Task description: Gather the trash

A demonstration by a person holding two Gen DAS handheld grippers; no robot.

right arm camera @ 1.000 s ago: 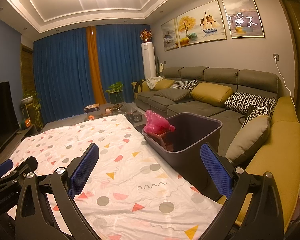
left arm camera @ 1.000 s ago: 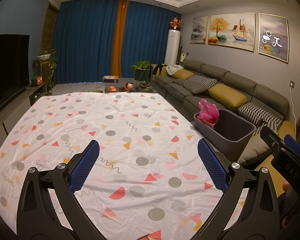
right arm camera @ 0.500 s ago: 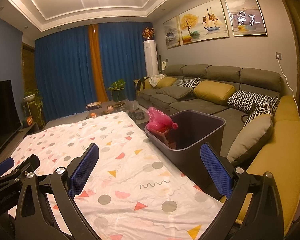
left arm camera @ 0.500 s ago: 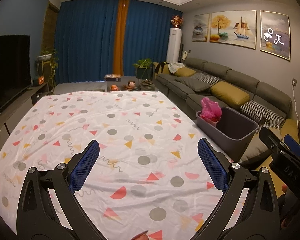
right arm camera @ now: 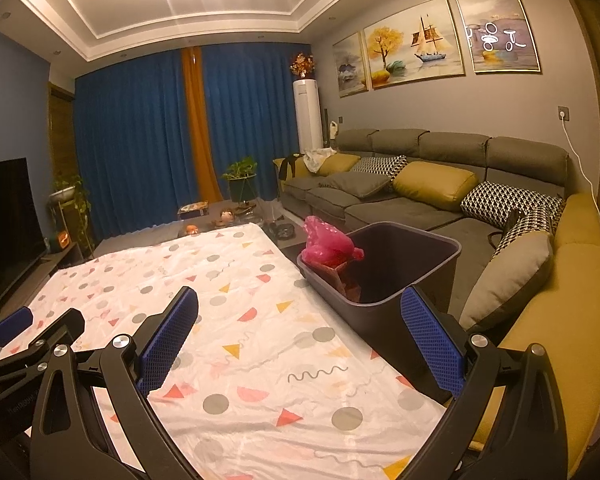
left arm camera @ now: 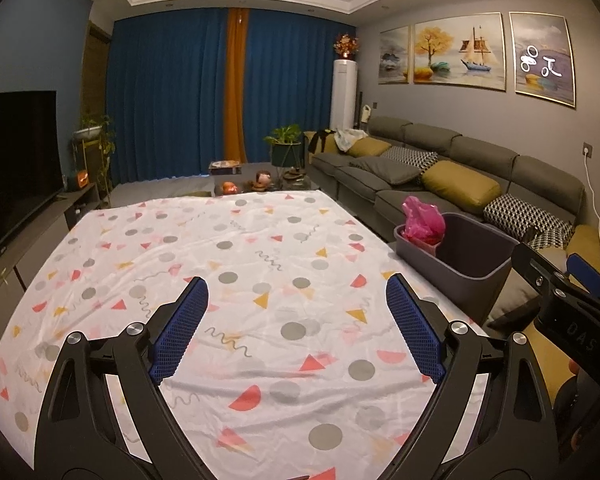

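Left gripper (left arm camera: 296,320): jaws were wide apart but closing, nothing between the blue pads (left arm camera: 179,330). Only the patterned tablecloth (left arm camera: 228,264) lay under and ahead of the fingers.

Right gripper (right arm camera: 300,340): jaws spread wide, empty. Its right finger (right arm camera: 432,342) overlapped the near wall of the bin in that view; whether it touched, couldn't tell. Left finger sat over bare cloth.

Grey bin (right arm camera: 400,280) stood off the right edge of the table, ahead of and right of the left gripper's fingers, just ahead of the right gripper's right finger. Between table edge and sofa (right arm camera: 420,200).

Pink plastic bag (right arm camera: 328,246) was already in the bin, bunched at its far-left corner, sticking up above the rim. From the left wrist the same bag (left arm camera: 422,222) showed at the bin's far end, well beyond the right fingertip. More pinkish stuff lay below it inside the bin; too dark to identify.

No loose trash visible on the cloth between or ahead of either pair of fingers.

In the left-wrist view the right gripper's body sat at the right edge, beside the left's right finger, apart from it. In the right-wrist view the left gripper's body was at the lower left, likewise apart.

Beyond the table's far edge: a low table with small objects (left arm camera: 260,180), well past both fingertips.
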